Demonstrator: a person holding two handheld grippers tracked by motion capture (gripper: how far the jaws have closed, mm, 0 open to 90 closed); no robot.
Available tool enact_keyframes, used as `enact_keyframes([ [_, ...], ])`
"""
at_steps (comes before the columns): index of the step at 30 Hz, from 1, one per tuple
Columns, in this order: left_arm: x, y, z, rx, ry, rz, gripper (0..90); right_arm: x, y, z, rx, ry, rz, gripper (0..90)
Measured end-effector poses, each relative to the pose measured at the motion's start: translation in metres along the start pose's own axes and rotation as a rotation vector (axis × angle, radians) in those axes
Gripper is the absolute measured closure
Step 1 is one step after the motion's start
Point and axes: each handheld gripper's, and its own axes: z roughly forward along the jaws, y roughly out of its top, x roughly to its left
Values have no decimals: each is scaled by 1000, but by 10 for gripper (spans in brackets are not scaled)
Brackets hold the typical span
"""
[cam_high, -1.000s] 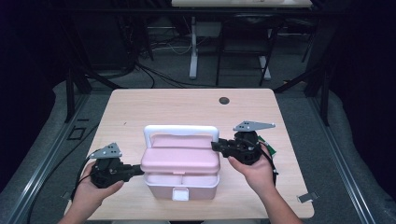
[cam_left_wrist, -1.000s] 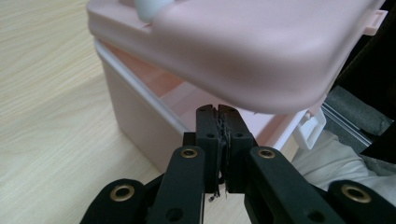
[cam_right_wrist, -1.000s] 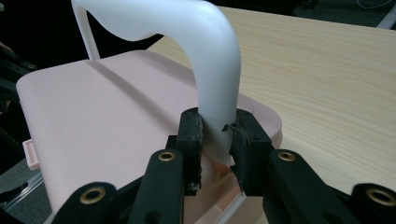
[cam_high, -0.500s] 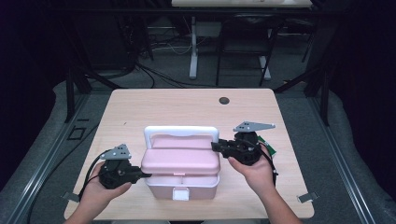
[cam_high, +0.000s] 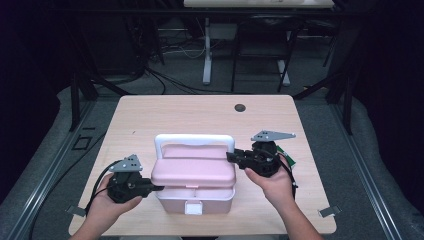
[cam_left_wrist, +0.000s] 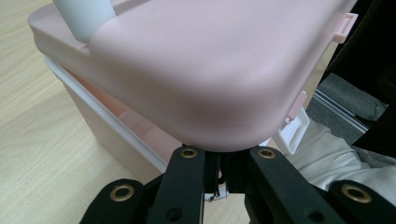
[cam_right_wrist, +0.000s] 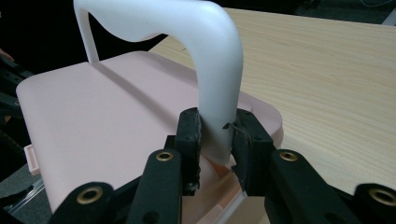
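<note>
The right gripper (cam_right_wrist: 215, 135) is clamping the white handle's (cam_right_wrist: 205, 60) leg while the left gripper (cam_left_wrist: 223, 161), pinching the pink lid's (cam_high: 194, 169) near-left corner, is tilting it off the box (cam_high: 195, 199).

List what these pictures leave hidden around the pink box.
- Box contents: high view, the lid covers them.
- Left tool tips: left gripper view, under the lid's corner.
- Round dark thing on the table: high view, too small to identify.

One pink lidded box (cam_high: 194, 180) with one white handle (cam_high: 194, 141) and one white front latch (cam_high: 193, 207) sits on one wooden surface (cam_high: 165, 115), alongside two hand-held grippers, left (cam_high: 150, 188) and right (cam_high: 231, 156), and one small dark disc (cam_high: 240, 107).
</note>
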Motion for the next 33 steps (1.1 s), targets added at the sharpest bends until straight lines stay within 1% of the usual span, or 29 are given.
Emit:
enact_keyframes([
  [2, 0, 0, 0, -5, 2, -1, 869, -1, 0, 0, -2, -2, -2, 710],
  [6, 0, 2, -1, -6, 1, 0, 869, -2, -1, -3, -7, -9, -1, 711],
  [8, 0, 2, -2, -9, 1, -2, 869, -2, -1, -4, -17, -23, -3, 709],
  [15, 1, 7, -4, -14, 3, -1, 867, -4, -2, -15, -31, -33, -1, 714],
  [16, 1, 8, -4, -16, 3, -1, 867, -4, -3, -16, -37, -36, 1, 718],
  [25, 3, 21, -10, -35, 13, 7, 867, -5, -15, -29, -41, -56, 0, 736],
  [26, 4, 22, -11, -38, 14, 6, 867, -5, -16, -30, -50, -58, 2, 738],
  [28, 4, 25, -12, -40, 12, 4, 867, -5, -19, -33, -53, -50, 6, 742],
  [30, 5, 27, -13, -42, 12, 2, 867, -4, -22, -35, -63, -55, 6, 746],
  [33, 7, 32, -14, -48, 13, -1, 867, -3, -27, -35, -54, -48, 5, 747],
])
